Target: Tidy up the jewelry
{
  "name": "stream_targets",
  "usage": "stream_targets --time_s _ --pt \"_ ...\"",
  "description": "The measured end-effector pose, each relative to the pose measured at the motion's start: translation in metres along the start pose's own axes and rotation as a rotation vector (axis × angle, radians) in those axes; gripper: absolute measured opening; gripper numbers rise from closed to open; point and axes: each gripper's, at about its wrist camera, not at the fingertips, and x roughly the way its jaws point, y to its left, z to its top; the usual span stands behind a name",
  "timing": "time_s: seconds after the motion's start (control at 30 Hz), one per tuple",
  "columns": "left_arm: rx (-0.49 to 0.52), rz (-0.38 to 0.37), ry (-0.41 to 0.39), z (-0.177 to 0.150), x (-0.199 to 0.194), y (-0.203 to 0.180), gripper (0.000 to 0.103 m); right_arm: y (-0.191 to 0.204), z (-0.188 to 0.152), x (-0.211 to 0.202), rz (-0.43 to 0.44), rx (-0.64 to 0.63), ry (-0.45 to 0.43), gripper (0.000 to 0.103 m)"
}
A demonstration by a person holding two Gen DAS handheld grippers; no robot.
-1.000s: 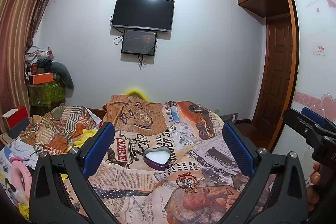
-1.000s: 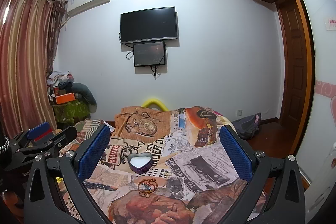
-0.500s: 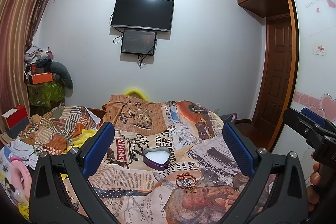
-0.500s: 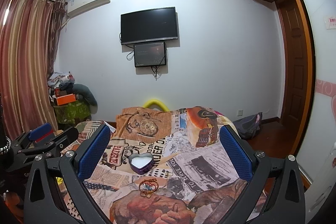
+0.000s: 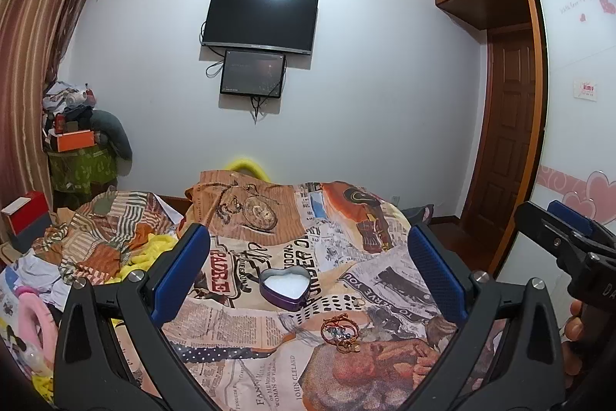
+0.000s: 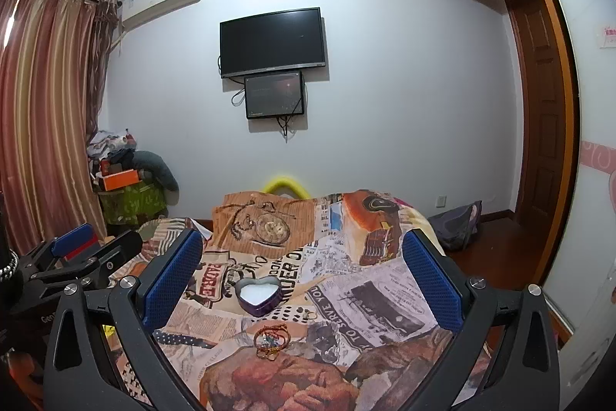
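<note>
Item: purple heart-shaped tin (image 5: 285,287), open, on newspaper-print bedspread (image 5: 238,318). Just beside it, nearer you: tangled red-gold bracelets (image 5: 339,330). Your left gripper (image 5: 306,268) and right gripper (image 6: 302,268): jaws apart, empty.

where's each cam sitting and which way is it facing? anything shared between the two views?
Left wrist: on the left gripper, above the bed, facing the TV wall; own blue-padded fingers wide apart, right gripper and some fingers of the person's hand at right edge.
Right wrist: on the right gripper, same heading, slightly to the right; own fingers wide apart, left gripper at left edge.
Shared: heart-shaped tin, open, with the bracelet pile on the bedspread nearer the cameras, TV.
</note>
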Motion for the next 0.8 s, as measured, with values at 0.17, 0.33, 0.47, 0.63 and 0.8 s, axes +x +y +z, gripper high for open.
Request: stream_targets --time_s 0.17,0.33,0.47,0.63,0.8 --pt "0.001 -0.001 0.023 -0.002 0.011 0.003 0.103 -0.002 -0.003 0.006 -0.007 -0.002 0.012 0.103" --pt "-0.008 0.003 0.086 -0.010 0.034 0.006 0.103 -0.006 -0.009 0.017 -0.026 -0.012 0.041 0.103" --pt "-0.011 -0.002 0.189 -0.015 0.065 0.017 0.103 -0.014 -0.020 0.032 -0.048 -0.029 0.088 0.103" --pt "-0.014 0.000 0.315 -0.038 0.107 0.026 0.103 -0.023 -0.040 0.061 -0.068 -0.064 0.195 0.103" --pt "-0.031 -0.020 0.436 -0.065 0.142 0.037 0.103 -0.031 -0.060 0.087 -0.058 -0.095 0.317 0.103"
